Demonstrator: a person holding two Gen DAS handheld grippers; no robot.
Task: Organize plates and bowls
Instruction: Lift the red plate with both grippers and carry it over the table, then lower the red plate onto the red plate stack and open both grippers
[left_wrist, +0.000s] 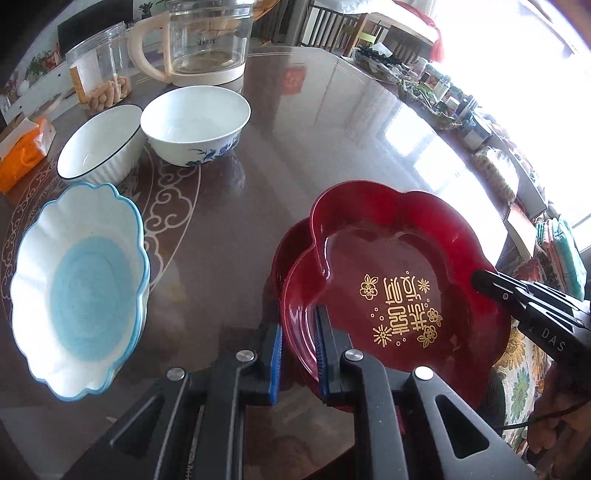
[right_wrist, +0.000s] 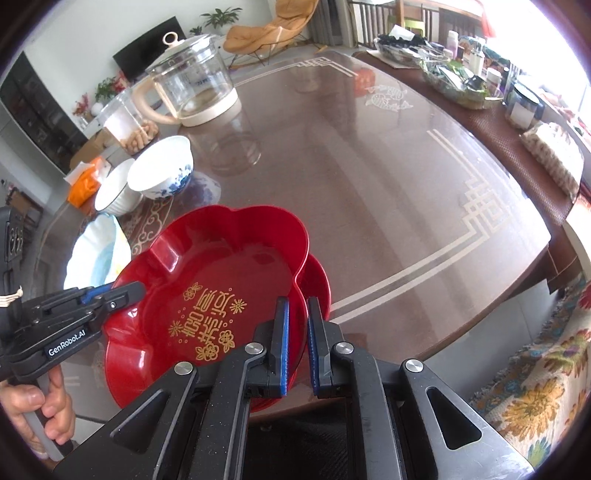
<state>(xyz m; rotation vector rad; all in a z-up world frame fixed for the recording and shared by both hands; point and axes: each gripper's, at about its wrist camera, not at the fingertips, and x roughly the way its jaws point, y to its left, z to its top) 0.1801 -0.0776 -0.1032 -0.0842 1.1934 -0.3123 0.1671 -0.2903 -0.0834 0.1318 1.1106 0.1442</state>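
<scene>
Left gripper (left_wrist: 299, 354): jaws straddle the near-left rim of the upper red plate (left_wrist: 388, 291), one blue pad outside the wall, one inside. A narrow gap shows beside each pad, so whether they are pressing the rim cannot be told. In the right wrist view its body reads "GenRobot.AI"; a hand (right_wrist: 37, 413) holds its grip.

Right gripper (right_wrist: 298, 343): jaws straddle the opposite rim of the same plate, the left pad against the inner wall and the right pad outside; a slim gap remains, and actual clamping cannot be confirmed. In the left wrist view its body shows the letters "DAS".

The upper red plate is flower-lobed, glossy, and carries gold characters ringed by gold blossoms on its floor; the characters are stylised and not legible. It sits tilted and offset on a lower red plate (right_wrist: 317, 280) of the same form, at the near edge of the table (right_wrist: 388, 206).

Left of the plates stands a scalloped white bowl (left_wrist: 77, 291) with a blue centre and blue rim. Beyond it, a ribbed white bowl (left_wrist: 99, 144) with a dark rim touches a white bowl (left_wrist: 195, 125) painted with blue flowers.

Farther back: a clear jar (left_wrist: 99, 70) holding peanuts, and a glass kettle (left_wrist: 203, 40) with a cream handle and base, bearing a small unreadable mark. An orange tissue pack (left_wrist: 22, 155) lies at the far left.
</scene>
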